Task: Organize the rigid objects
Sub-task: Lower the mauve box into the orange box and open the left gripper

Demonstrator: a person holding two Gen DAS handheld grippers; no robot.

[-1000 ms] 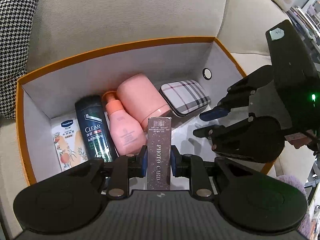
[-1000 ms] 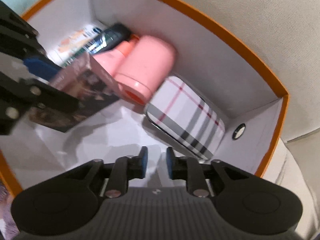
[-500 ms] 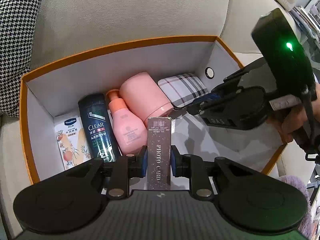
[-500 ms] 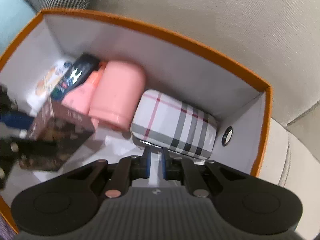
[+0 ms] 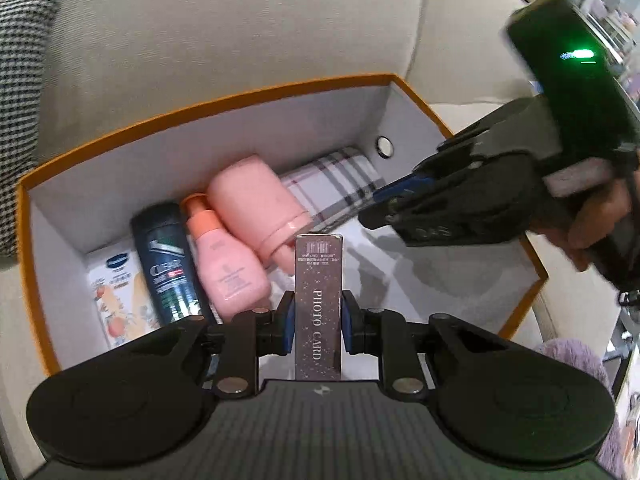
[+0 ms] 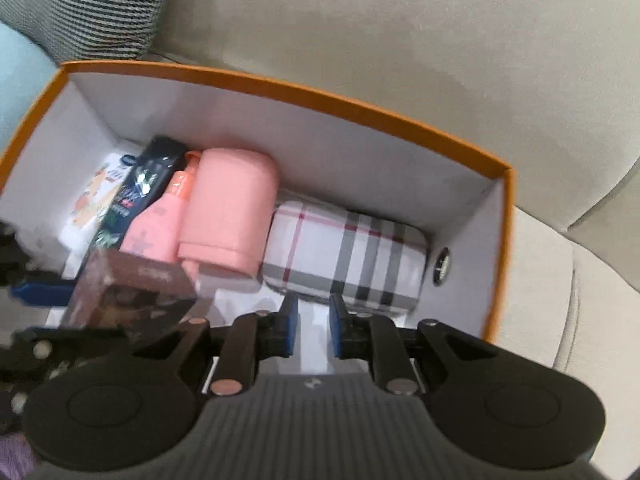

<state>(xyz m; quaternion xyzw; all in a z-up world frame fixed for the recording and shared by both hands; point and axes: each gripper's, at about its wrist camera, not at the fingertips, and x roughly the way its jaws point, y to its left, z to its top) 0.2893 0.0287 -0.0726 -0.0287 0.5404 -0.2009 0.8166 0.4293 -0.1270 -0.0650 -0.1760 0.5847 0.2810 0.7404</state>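
My left gripper (image 5: 318, 316) is shut on a brown "PHOTO CARD" box (image 5: 318, 296) and holds it upright over the front of an orange box with white walls (image 5: 208, 120). The brown box also shows in the right wrist view (image 6: 128, 292). My right gripper (image 6: 313, 328) is open by a small gap and empty, just in front of a plaid case (image 6: 348, 256) that lies flat inside the orange box (image 6: 304, 96). The right gripper also shows in the left wrist view (image 5: 384, 204), above the plaid case (image 5: 336, 184).
Inside the box lie a pink cylinder (image 5: 260, 204), a pink pump bottle (image 5: 224, 264), a dark Clear bottle (image 5: 168, 268) and a white Vaseline tube (image 5: 116, 288). The box sits on a beige sofa (image 5: 240, 32) with a houndstooth cushion (image 5: 20, 88) at left.
My right gripper has pulled back and up from the plaid case and its jaws have parted slightly. My left gripper has risen a little with the photo card box.
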